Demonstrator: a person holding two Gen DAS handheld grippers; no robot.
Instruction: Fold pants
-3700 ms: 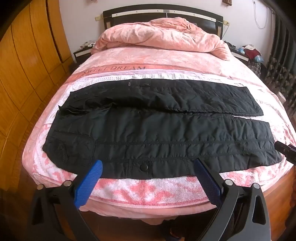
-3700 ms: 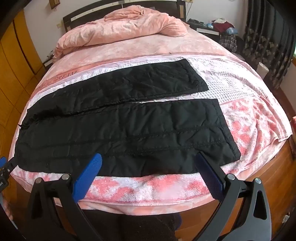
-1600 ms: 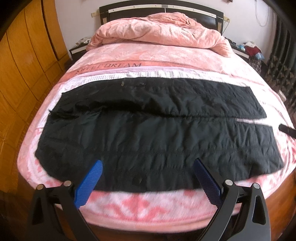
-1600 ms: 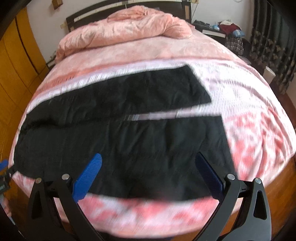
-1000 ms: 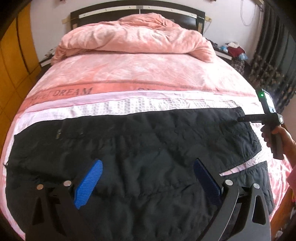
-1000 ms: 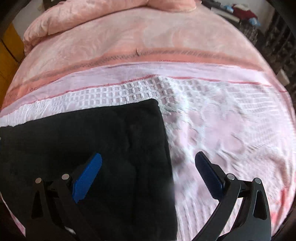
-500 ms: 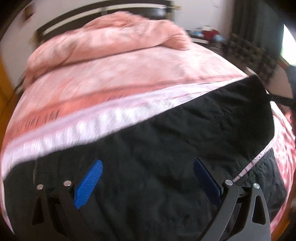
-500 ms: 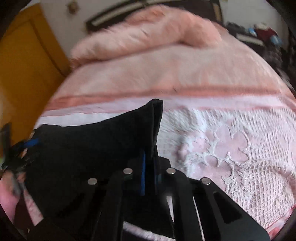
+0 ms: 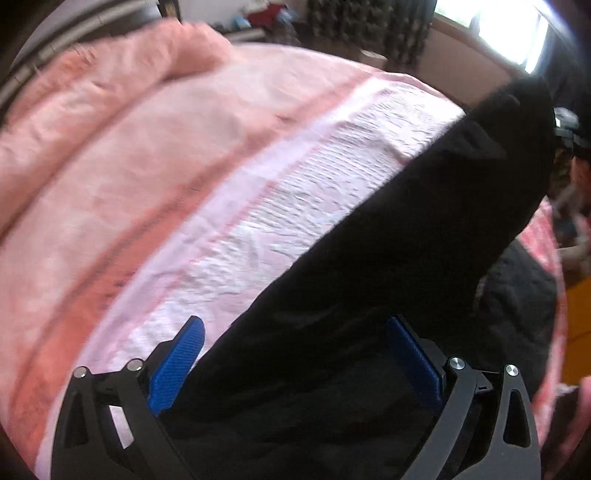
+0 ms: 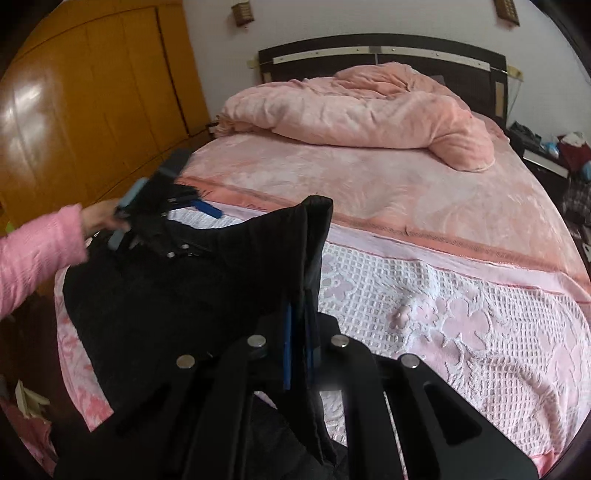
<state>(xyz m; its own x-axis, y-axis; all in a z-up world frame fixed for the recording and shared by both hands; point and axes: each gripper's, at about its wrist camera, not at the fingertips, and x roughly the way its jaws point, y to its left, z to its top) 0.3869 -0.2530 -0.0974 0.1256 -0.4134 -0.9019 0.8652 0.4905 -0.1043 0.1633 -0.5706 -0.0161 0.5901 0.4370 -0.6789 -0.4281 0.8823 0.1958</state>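
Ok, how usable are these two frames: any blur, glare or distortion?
Left wrist view: motion-smeared throughout, the window blown out, and the black pants a near-featureless dark mass. Right wrist view: mostly sharp, though the left gripper and pink sleeve are smeared; fisheye bends the wardrobe, which carries a glare patch.

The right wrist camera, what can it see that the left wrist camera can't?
Only the right wrist view shows the yellow wardrobe, the headboard, a pink sleeve, and the right hand-held gripper shut on a raised leg end of the pants.

Only the left wrist view shows a bright window and the left hand-held gripper open over the pants, one blue pad above the white cover.

Both show the black pants, the pink bed and the crumpled quilt.
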